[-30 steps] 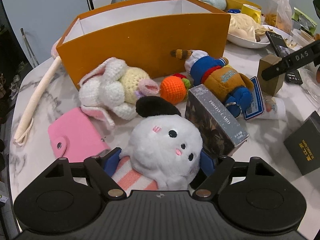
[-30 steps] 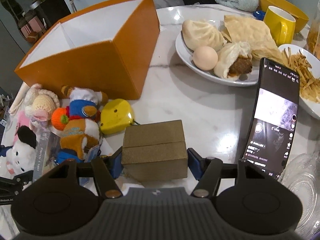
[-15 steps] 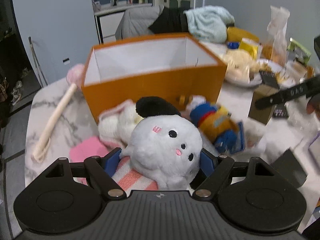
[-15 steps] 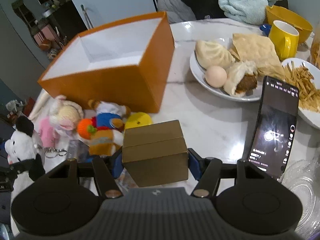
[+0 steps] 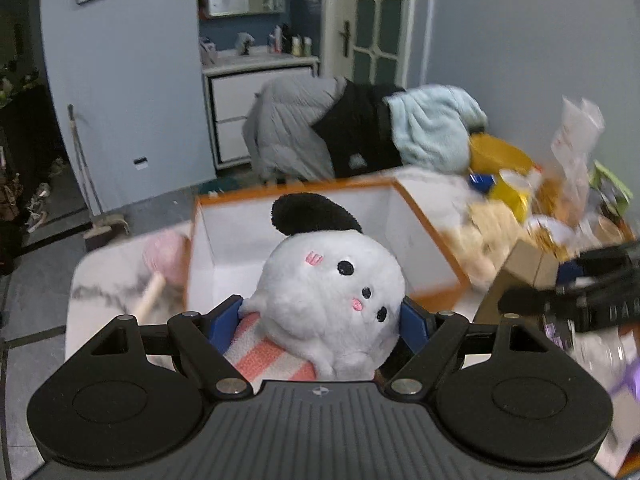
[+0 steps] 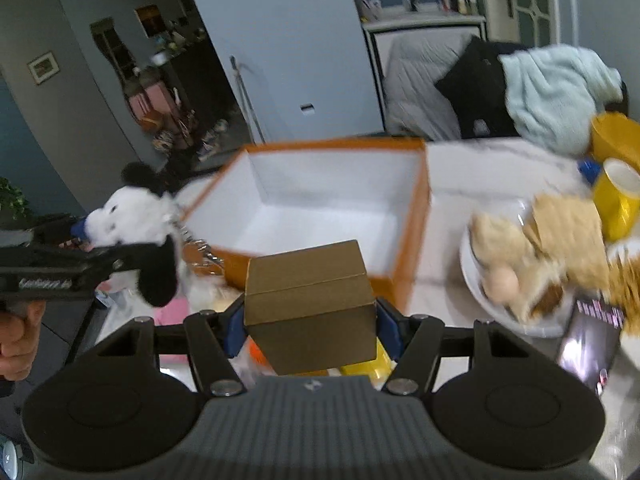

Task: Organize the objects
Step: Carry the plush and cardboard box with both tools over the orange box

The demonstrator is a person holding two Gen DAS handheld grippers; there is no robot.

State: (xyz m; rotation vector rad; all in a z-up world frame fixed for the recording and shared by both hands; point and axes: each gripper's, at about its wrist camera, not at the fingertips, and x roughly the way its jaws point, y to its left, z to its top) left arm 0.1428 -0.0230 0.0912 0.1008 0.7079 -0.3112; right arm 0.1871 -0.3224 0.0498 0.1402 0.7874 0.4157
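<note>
Looking through the left wrist view first, we see that the left claw (image 5: 322, 316) has risen off the worktop (image 5: 108, 276): a second ago the white plush dog (image 5: 332, 296) sat low among the other toys with the orange box (image 5: 436, 240) standing behind them, and now the toys have dropped out of sight and we look over the near rim into the box's bare white interior. The claw is spread wide yet pinching the plush between its blue pads (image 5: 414, 326), the head bulging above them and the striped pink-and-white body lying back toward the camera. We judge the carry to be well under way, with only the drop into the box left for this toy. At the right edge the other claw and its cargo show as a blur. Turning to the right wrist view, we find the same change: the right claw (image 6: 310, 320) has lifted the brown cardboard box (image 6: 310, 300) clear of the worktop (image 6: 496, 160), and the orange box (image 6: 416, 216), earlier off to the upper left, now lies straight ahead with its open mouth just beyond the cardboard. The claw is partly closed, both pads pressed on the cardboard's sides. To the left, the left claw (image 6: 86, 236) holds the plush dog (image 6: 128, 216) just beside the orange box's left corner, a hand (image 6: 18, 336) below it.
</note>
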